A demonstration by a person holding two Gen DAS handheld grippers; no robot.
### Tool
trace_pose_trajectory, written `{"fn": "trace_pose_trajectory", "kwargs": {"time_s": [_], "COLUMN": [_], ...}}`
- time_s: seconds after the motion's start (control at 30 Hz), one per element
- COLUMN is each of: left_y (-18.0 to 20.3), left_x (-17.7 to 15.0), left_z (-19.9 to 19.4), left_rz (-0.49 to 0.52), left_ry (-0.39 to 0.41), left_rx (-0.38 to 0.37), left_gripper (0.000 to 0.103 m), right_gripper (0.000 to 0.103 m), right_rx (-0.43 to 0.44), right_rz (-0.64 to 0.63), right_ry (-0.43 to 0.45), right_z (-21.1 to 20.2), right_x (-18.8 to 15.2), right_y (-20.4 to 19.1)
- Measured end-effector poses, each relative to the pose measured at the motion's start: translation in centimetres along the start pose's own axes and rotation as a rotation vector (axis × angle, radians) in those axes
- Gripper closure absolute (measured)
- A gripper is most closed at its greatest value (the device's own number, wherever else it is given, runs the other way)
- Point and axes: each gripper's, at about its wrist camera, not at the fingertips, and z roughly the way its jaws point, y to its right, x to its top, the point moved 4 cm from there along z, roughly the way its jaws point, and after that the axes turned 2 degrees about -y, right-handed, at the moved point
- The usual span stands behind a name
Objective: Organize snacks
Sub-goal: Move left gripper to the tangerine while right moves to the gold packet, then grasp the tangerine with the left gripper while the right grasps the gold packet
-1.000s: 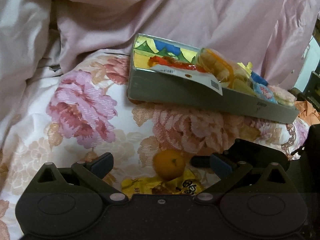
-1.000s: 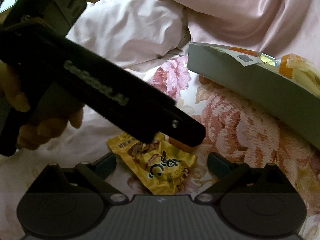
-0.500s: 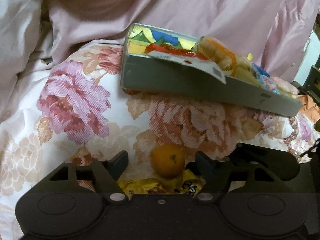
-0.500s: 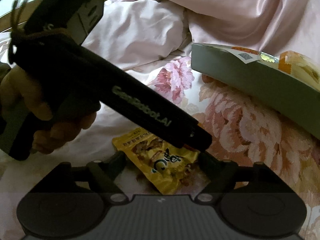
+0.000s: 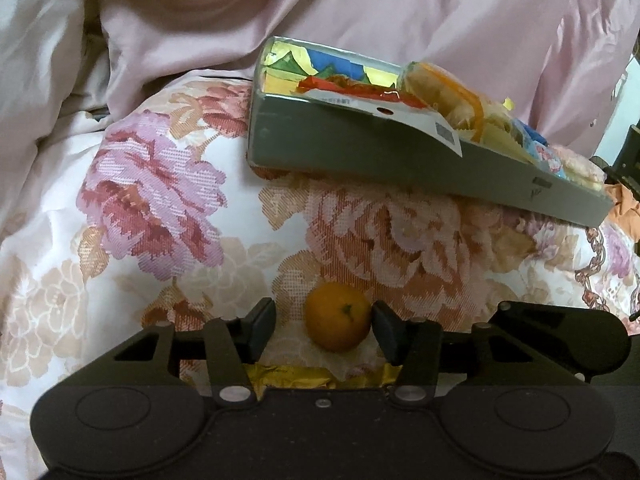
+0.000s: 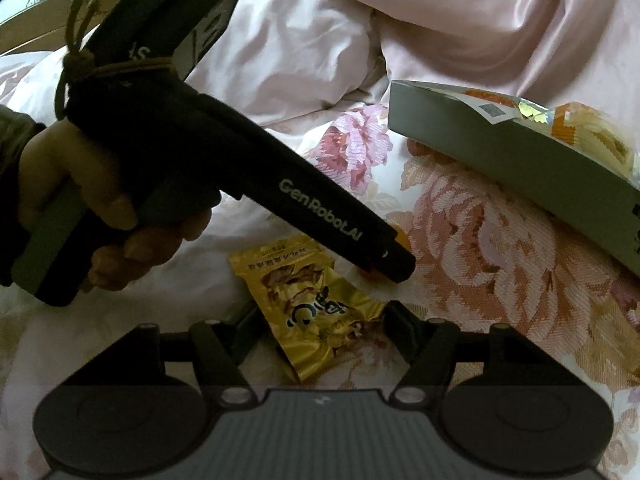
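orange (image 5: pixel 338 322) mostly hidden behind left gripper (image 6: pixel 384 264) in right view.

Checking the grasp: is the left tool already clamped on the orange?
No: the left tool straddles the orange, with a gap beside its left finger.

Orange fruit (image 5: pixel 338 322); gold packet (image 6: pixel 316 308); grey tray (image 5: pixel 400 160); bedspread (image 5: pixel 152 200) white, pink-and-tan floral; pink sheet (image 5: pixel 360 12).

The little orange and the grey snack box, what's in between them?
Nothing but bare flowered bedspread lies between the small orange and the grey snack box, as the left wrist view shows.
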Motion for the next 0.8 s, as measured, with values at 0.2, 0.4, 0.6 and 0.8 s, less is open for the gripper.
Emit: {"fn": "trace_pose_trajectory", "kwargs": {"time_s": [0.2,0.4,0.6,0.8], "left_y": [0.1,0.0,-1.1,-1.0], "left_x": [0.0,-0.2,-0.8,-2.2], "left_z": [0.1,-0.2,-1.8,-3.0], "left_rz": [0.014,0.011,-0.049,-0.078], "left_ry": [0.001,-0.005,-0.021,-0.041], "left_rx": [0.014,0.040,0.088,0.114], "left_gripper": [0.065,0.066,0.066,0.066], "right_gripper": [0.038,0.038,0.039,0.038], "right_rx": [-0.014,-0.036,-0.102,-0.200], "right_rz": [-0.007,0.011,-0.004,0.054], "right_ry": [-0.012,-0.038,-0.090,-0.156], "right_z": [-0.3,-1.2,-2.9,-5.3], "right_x": [0.0,-0.4,-1.6,-2.9], "right_y": [-0.6,-1.0,-1.3,-0.2]}}
